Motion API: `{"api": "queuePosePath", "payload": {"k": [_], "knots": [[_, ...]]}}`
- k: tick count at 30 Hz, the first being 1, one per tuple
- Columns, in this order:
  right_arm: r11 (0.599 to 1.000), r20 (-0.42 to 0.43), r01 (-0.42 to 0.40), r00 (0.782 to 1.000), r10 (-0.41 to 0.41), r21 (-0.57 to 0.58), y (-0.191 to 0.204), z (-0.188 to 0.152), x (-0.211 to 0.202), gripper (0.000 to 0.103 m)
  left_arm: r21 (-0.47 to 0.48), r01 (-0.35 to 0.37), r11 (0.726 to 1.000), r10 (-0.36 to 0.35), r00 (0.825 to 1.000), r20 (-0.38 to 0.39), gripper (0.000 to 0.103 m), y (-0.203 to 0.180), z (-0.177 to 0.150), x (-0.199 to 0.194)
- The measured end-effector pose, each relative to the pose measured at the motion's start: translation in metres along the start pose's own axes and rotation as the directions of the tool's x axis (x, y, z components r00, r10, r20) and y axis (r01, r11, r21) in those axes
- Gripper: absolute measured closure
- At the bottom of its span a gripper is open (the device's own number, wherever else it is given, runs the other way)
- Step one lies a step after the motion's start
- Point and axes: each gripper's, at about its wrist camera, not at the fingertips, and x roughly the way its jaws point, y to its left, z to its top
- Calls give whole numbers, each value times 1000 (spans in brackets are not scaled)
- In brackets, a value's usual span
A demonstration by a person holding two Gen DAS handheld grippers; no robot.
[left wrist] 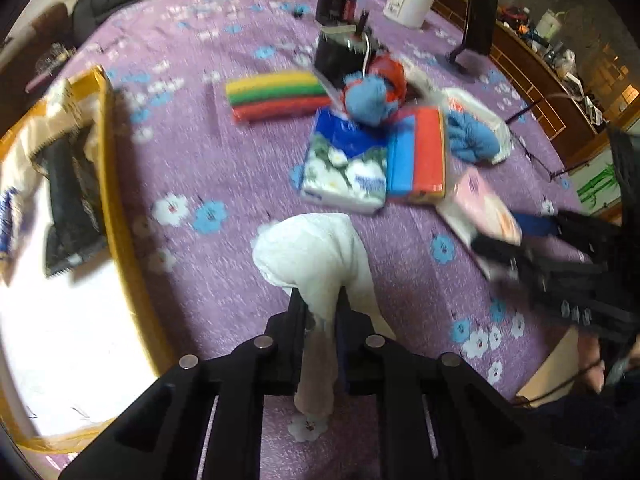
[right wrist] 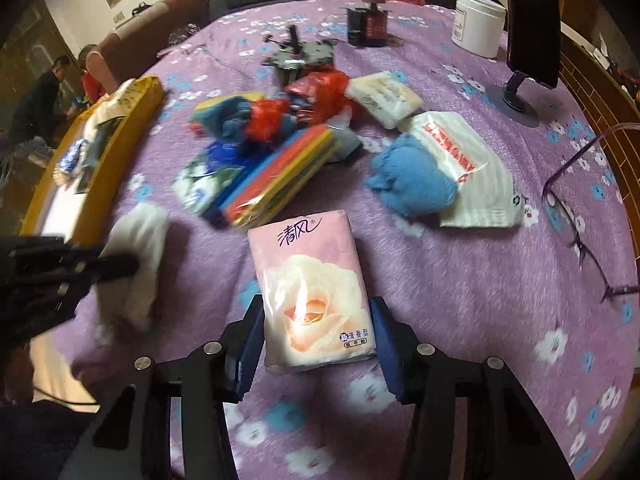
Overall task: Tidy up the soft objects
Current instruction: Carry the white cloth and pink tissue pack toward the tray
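Seemingly bare cloth [left wrist: 224, 280] beside bin rim [left wrist: 120, 216]

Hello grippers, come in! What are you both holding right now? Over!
Left gripper shut on white cloth. Right gripper straddles pink tissue pack; grip unclear. Yellow-rimmed box to the left, nothing blocking.
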Motion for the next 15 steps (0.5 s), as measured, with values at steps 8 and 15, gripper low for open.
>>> {"api": "queuePosePath", "payload": {"k": [8,15], "knots": [[999,62,-41,997,42,-24,16,6,-28,48,77,-148,986,132,975,178,91,-11,13,-42],[996,92,-57,994,63,-67,35,15,-41,48,57,-227,972,206,945,255,91,-3,16,-63]]}}
